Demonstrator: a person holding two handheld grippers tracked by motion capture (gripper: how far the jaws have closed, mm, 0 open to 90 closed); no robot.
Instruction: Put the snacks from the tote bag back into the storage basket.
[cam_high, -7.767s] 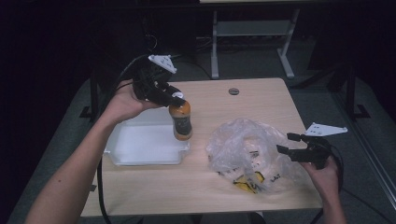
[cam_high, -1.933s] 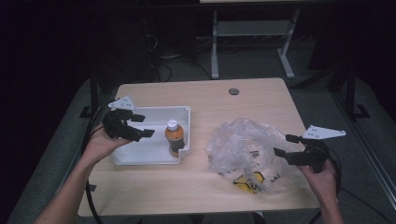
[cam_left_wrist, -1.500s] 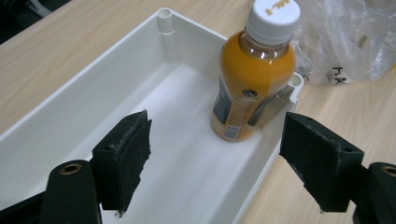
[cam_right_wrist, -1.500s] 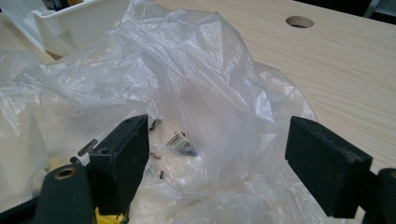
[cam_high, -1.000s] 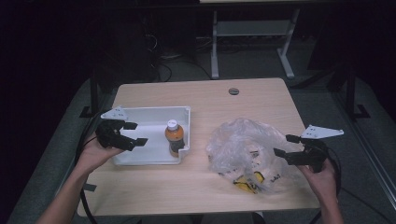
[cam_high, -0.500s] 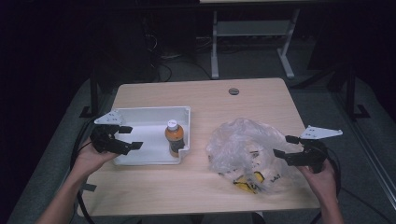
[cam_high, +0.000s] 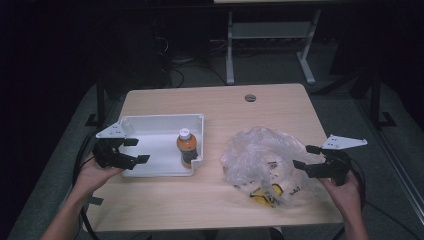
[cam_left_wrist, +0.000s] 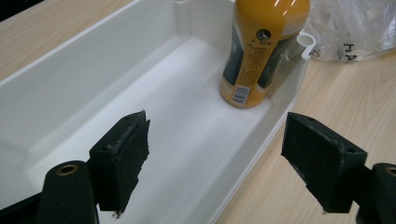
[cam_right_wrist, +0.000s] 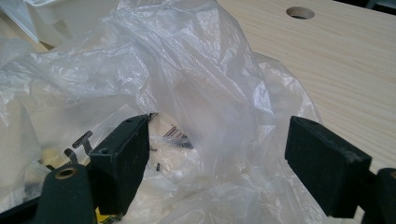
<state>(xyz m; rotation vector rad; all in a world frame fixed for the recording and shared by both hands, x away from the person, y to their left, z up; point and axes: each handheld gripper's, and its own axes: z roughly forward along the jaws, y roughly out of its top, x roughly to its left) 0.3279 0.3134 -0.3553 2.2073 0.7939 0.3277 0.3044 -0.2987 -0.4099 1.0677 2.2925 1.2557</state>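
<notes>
An orange juice bottle (cam_high: 187, 147) (cam_left_wrist: 261, 51) with a white cap stands upright in the right end of a white tray (cam_high: 150, 123) (cam_left_wrist: 93, 79). My left gripper (cam_high: 132, 150) (cam_left_wrist: 224, 163) hovers open at the tray's left end, apart from the bottle, with nothing between its pads. A crumpled clear plastic bag (cam_high: 260, 157) (cam_right_wrist: 177, 84) with a yellow item (cam_high: 265, 194) inside lies on the right half of the table. My right gripper (cam_high: 304, 156) (cam_right_wrist: 217, 163) is open at the bag's right side, its jaws standing to either side of a fold of the plastic.
The wooden table (cam_high: 215, 100) has a round cable hole (cam_high: 250, 97) (cam_right_wrist: 300, 12) near its far edge. A desk frame (cam_high: 270, 40) stands on the dark floor beyond. Cables trail from both grippers off the table's sides.
My left gripper set the bottle upright in the tray, let go, and drew back left to the tray's near-left end. The right gripper has stayed at the bag.
</notes>
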